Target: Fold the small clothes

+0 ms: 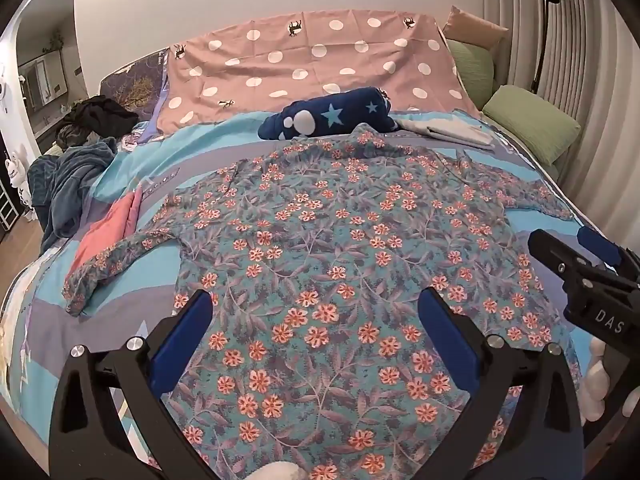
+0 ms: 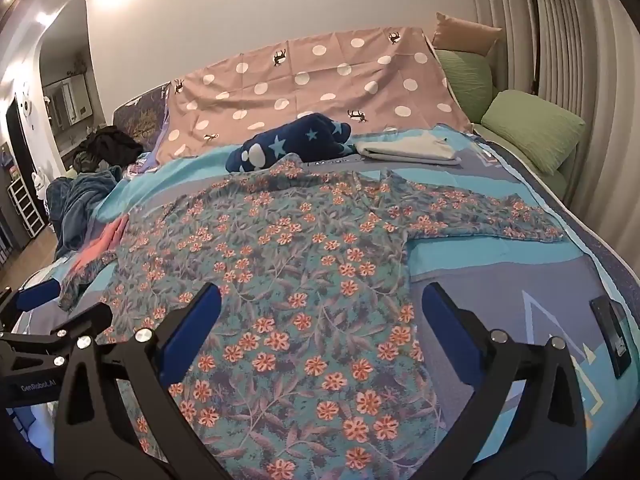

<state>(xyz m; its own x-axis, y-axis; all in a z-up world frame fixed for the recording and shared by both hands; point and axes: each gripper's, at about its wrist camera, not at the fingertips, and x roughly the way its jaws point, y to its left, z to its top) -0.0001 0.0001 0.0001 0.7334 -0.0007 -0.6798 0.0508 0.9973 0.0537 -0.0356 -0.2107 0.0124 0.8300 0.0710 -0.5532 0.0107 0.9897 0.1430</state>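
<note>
A teal long-sleeved shirt with orange flowers lies spread flat on the bed, both sleeves out to the sides; it also shows in the right wrist view. My left gripper is open and empty above the shirt's lower hem, left of its middle. My right gripper is open and empty above the shirt's lower right side. The right gripper also shows at the right edge of the left wrist view. The left gripper shows at the left edge of the right wrist view.
The bed has a blue and grey cover. A navy star blanket roll, a folded pale cloth and a pink cloth lie around the shirt. Green pillows sit at the right. A dark phone lies at the right.
</note>
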